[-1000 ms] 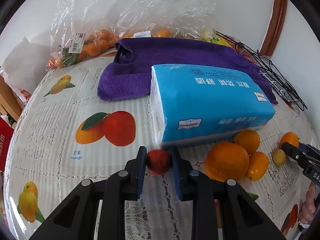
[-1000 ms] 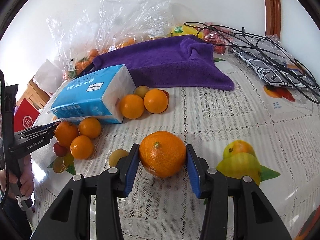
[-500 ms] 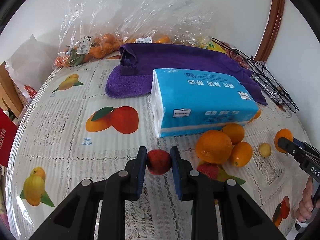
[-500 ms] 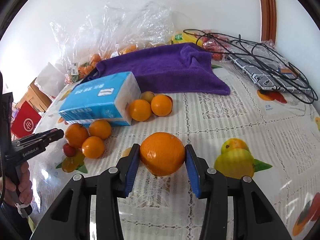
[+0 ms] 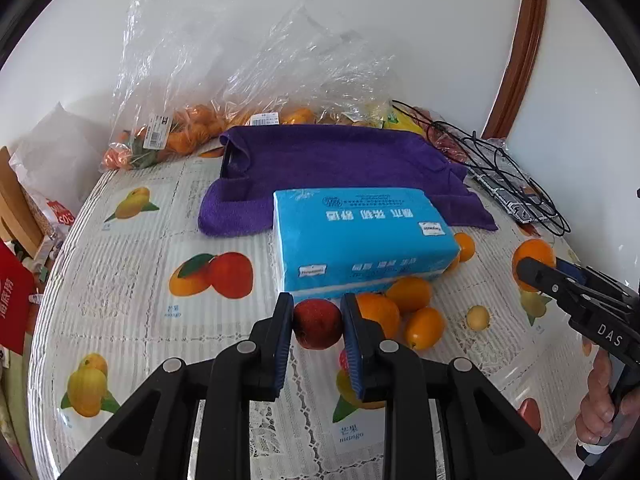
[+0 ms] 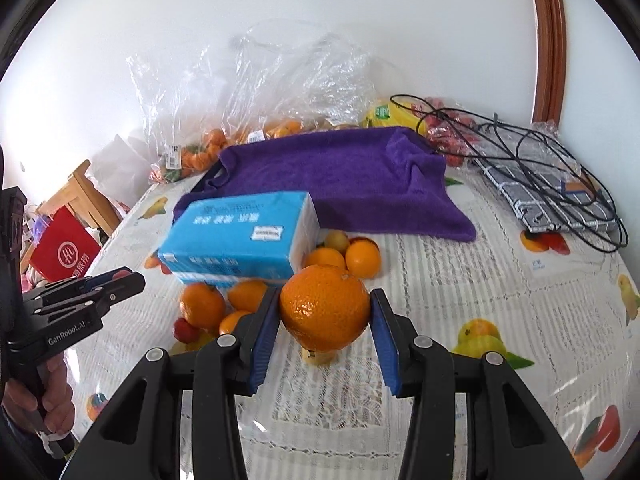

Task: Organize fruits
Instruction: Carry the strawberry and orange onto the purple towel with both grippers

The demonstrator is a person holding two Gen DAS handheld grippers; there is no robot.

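My left gripper (image 5: pixel 317 322) is shut on a small red fruit (image 5: pixel 318 323) and holds it above the table, in front of the blue tissue pack (image 5: pixel 360 240). My right gripper (image 6: pixel 325 314) is shut on a large orange (image 6: pixel 325 307), lifted over a small yellow fruit (image 6: pixel 318 357). Loose oranges (image 5: pixel 414 310) and a small yellow fruit (image 5: pixel 478 317) lie by the pack's near corner. More oranges (image 6: pixel 362 258) lie at its far end. The right gripper also shows in the left wrist view (image 5: pixel 536 268), the left in the right wrist view (image 6: pixel 120 280).
A purple towel (image 5: pixel 340 160) lies behind the tissue pack. Plastic bags of fruit (image 5: pixel 180 136) stand along the wall. Black cables over a checked cloth (image 6: pixel 552 184) lie at the right. The tablecloth (image 5: pixel 120 280) has printed fruit pictures. A red bag (image 6: pixel 64 252) stands beyond the left edge.
Both grippers have risen and drawn back from the table with their fruit still held. The table looks smaller and farther below.
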